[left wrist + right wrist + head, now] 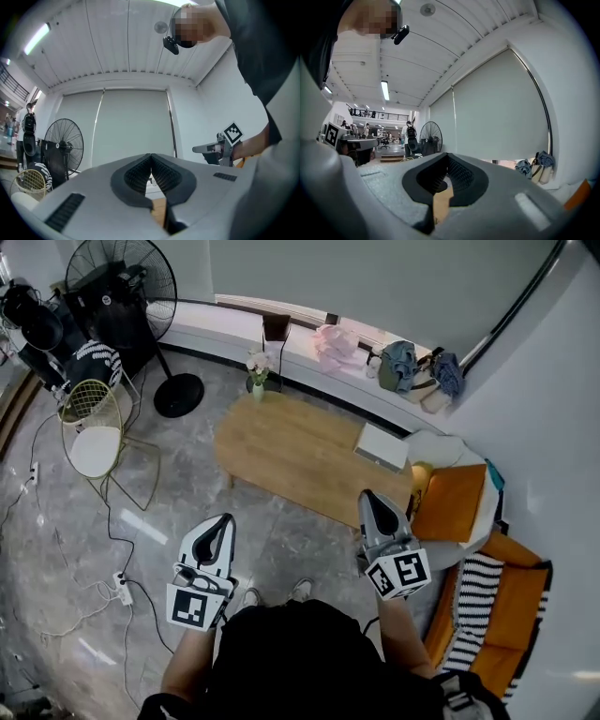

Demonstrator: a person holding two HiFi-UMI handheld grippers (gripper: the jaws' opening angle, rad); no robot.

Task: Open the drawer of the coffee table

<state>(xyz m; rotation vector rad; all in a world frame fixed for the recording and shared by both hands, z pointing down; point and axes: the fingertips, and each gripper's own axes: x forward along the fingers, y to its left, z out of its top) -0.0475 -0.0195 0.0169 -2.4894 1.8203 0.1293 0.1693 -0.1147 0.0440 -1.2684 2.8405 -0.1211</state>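
- Wood-topped coffee table [300,460] sits mid-frame in the head view, on grey marble-look floor [84,531].
- Table's long axis runs from upper left to lower right of the frame. One long edge faces the person at the bottom, the other faces the window ledge [309,329] at the top.
- Drawer can't be made out from above; only the tabletop shows.
- On the table: flat white box [382,446] near the right end, small vase w/ flowers [257,371] at the upper-left end.
- Left gripper [225,519] is in the lower left of centre, over bare floor, short of the table's near edge. It points up-frame toward the table.
- In the left gripper view the jaws meet at the tips, nothing btwn them. A strip of wood colour shows thru the gap lower down.
- Right gripper [370,495] is lower right of centre. Its tip overlaps the table's near edge by the right end in the picture, and it also points up-frame.
- In the right gripper view the jaws are closed together and empty, w/ wood colour showing below them.
- Both grippers are apart from each other, roughly parallel, one on either side of the person's feet.
- Black standing fan [127,282] and wire chair [94,423] are at upper left, well apart from the table.
- Orange cushion [452,502] lies just beyond the table's right end.
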